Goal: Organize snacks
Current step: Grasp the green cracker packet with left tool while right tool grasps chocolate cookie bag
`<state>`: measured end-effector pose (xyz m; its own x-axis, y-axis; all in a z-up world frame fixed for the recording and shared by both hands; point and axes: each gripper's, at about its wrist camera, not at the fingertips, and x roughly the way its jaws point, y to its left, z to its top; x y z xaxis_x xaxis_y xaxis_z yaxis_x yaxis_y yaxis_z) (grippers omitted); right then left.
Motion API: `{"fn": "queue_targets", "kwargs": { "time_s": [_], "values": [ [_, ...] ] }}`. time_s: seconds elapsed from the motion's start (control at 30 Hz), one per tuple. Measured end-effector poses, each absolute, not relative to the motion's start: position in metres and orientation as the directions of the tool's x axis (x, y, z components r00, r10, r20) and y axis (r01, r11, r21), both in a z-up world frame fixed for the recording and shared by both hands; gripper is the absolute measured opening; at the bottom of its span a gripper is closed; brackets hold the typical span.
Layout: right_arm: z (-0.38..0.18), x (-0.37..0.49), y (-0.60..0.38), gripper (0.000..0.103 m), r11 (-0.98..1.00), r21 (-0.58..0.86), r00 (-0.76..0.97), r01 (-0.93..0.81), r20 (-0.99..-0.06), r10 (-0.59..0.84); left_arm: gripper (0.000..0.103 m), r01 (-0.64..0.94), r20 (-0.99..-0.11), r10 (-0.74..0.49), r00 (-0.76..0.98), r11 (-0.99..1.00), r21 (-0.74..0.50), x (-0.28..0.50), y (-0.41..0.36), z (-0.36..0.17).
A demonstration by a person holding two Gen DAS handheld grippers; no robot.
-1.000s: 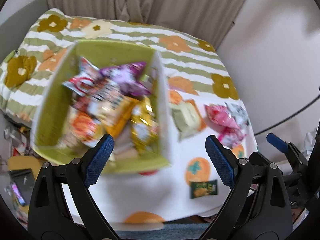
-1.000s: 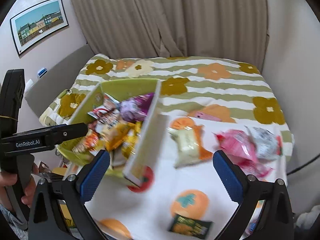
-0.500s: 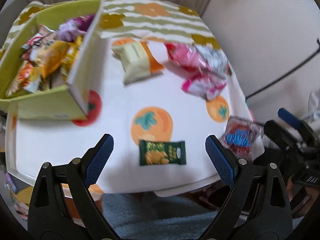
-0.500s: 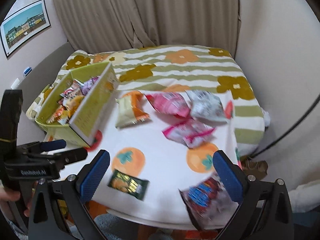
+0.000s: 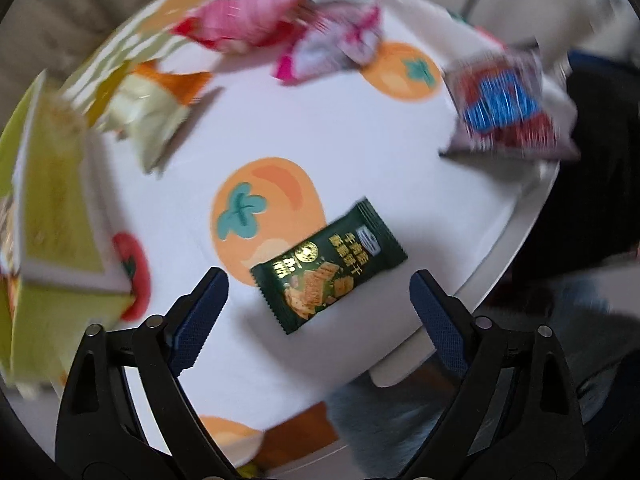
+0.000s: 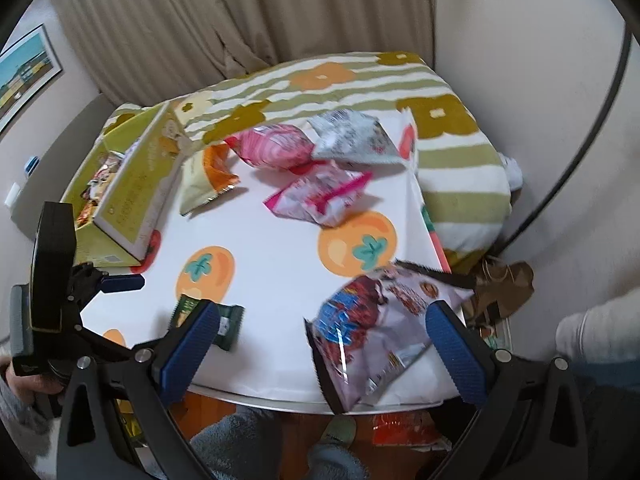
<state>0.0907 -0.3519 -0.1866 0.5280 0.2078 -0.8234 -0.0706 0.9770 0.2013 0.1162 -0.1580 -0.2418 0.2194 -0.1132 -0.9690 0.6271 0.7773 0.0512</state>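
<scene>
1. The left gripper is pointing steeply down over the white table with its printed orange fruit. Its jaws are closing, though the blue pads are standing well apart and pressing on nothing.
2. A dark green snack packet is lying flat on the table, tilted, between and just ahead of the left gripper's fingers, at about 12 o'clock from the fingertips, touching neither pad.
3. The right gripper is hovering over the table's near edge with its jaws wide apart and holding nothing.
4. A red-and-blue snack bag is lying on the near right corner of the table, between the right gripper's spread fingers, and I cannot tell whether either pad is touching it. In the left wrist view it is sitting at about 2 o'clock.
5. The green box, already holding several snacks, is standing at about 10 o'clock in the right wrist view.
6. A pale cream-and-orange packet is lying just beside the box.
7. A pink bag, a grey-white bag and a pink-and-white packet are clustering near 12 o'clock.
8. Behind the table a striped, flowered blanket is lying in front of beige curtains.
</scene>
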Motion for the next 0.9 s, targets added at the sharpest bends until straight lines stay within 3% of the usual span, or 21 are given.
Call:
{"fn": "queue_targets", "kwargs": {
  "time_s": [0.1, 0.37, 0.67, 0.9],
  "values": [
    [-0.195, 0.088, -0.358, 0.103, 0.975, 0.221, 0.519, -0.015, -0.832, 0.197, 0.077, 0.697, -0.98, -0.112, 0.164, 0.716, 0.035, 0.12, -0.164, -0.258],
    [-0.21, 0.082, -0.363, 0.103, 0.961, 0.246, 0.495, 0.122, -0.855, 0.156, 0.07, 0.796, -0.991, -0.109, 0.081, 0.605, -0.002, 0.13, -0.169, -0.28],
    [-0.22, 0.085, -0.36, 0.103, 0.931, 0.255, 0.486, 0.26, -0.868, 0.102, 0.051, 0.905, -0.992, -0.102, 0.069, 0.424, 0.02, 0.131, -0.176, -0.281],
    [-0.231, 0.09, -0.368, 0.103, 0.9, 0.256, 0.479, 0.353, -0.876, 0.061, 0.048, 0.915, -0.992, -0.118, 0.04, 0.404, -0.011, 0.136, -0.183, -0.276]
  ]
}}
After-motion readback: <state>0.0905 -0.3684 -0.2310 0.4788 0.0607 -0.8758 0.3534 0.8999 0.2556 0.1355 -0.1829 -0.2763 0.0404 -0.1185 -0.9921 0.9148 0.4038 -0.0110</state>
